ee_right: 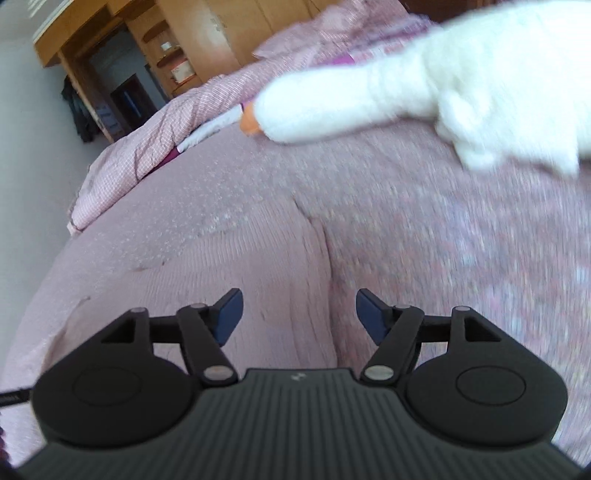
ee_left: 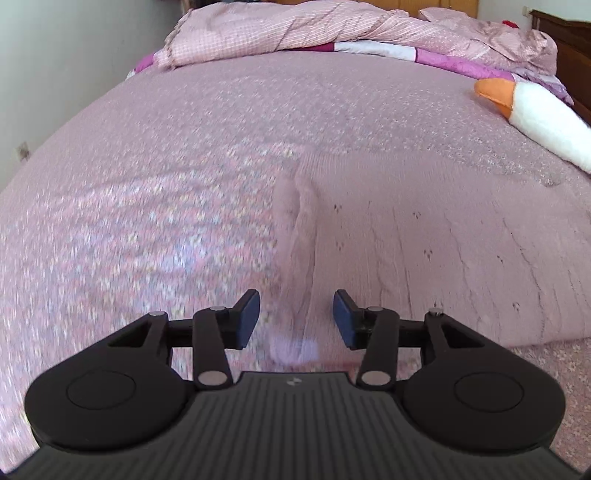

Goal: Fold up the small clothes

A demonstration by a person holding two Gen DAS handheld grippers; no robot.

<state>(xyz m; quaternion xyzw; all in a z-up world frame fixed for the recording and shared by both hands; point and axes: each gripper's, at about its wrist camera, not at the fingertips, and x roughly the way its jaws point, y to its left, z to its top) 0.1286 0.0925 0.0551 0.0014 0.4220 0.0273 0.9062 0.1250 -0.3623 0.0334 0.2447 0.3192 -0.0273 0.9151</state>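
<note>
Left wrist: left claw [ee_left: 296,319] gapes over pink garment [ee_left: 406,251].

pink knit garment [ee_left: 424,240], floral pink bedspread [ee_left: 166,166]

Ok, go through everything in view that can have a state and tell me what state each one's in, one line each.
Left gripper: open, empty, over the garment's left edge.
Right gripper: open, empty, over the garment's right edge.
Pink knit garment: spread flat on the bed, edge rumpled.
Checked quilt: bunched at the far end.
Plush toy: lying on its side.
</note>
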